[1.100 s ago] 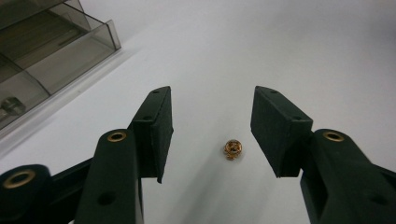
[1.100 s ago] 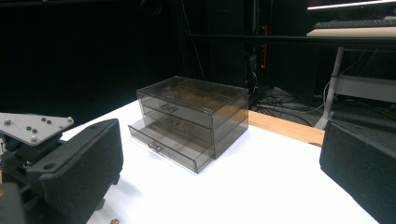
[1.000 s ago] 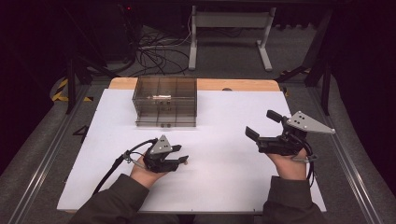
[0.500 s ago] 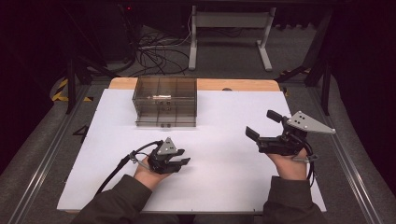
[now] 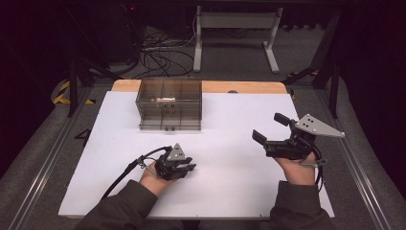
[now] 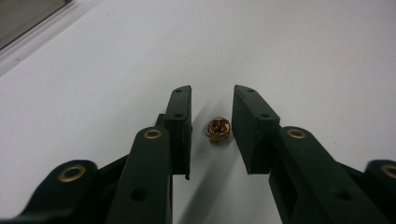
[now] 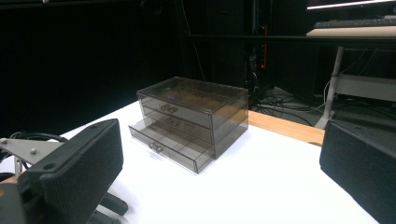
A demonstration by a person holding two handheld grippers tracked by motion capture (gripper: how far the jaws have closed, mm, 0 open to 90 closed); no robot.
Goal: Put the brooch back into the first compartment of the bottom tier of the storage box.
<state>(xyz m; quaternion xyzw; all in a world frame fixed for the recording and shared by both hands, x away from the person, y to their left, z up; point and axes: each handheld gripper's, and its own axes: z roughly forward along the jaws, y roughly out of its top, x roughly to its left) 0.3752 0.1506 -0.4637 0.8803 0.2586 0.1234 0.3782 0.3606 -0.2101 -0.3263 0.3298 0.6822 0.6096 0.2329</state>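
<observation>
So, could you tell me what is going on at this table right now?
A person works with a gripper in each hand. The left gripper is down at the white table, and its jaws have just been closing around a small copper-coloured metal piece that lies between them; gaps still show on both sides. The right gripper is held open above the table, nothing in it. A smoky clear drawer box stands at the far side, its bottom drawer pulled slightly out.

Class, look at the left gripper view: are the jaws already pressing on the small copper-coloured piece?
No: the piece lies on the white table between the left gripper jaws, with a gap showing on each side.
</observation>
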